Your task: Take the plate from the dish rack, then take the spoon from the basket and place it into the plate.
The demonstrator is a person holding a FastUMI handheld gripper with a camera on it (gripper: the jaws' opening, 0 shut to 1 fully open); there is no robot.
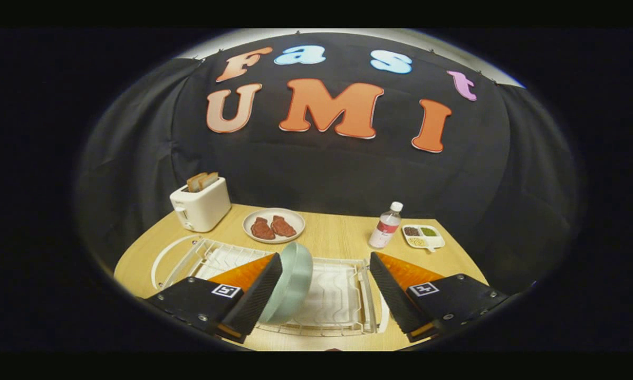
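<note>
A pale green plate (293,282) stands on edge in the white wire dish rack (343,301). My gripper (324,287) is open, its fingers spread wide over the rack. The plate stands between the fingers, close against the inner face of the left finger (256,295). The right finger (393,293) is well apart from the plate, with bare rack between them. I cannot tell whether the left finger touches the plate.
Behind the rack on the wooden table (337,235) sit a white toaster (200,206) with bread slices, a white plate with two brown pieces of meat (273,225), a small bottle (385,226) and a divided dish of seasonings (423,236).
</note>
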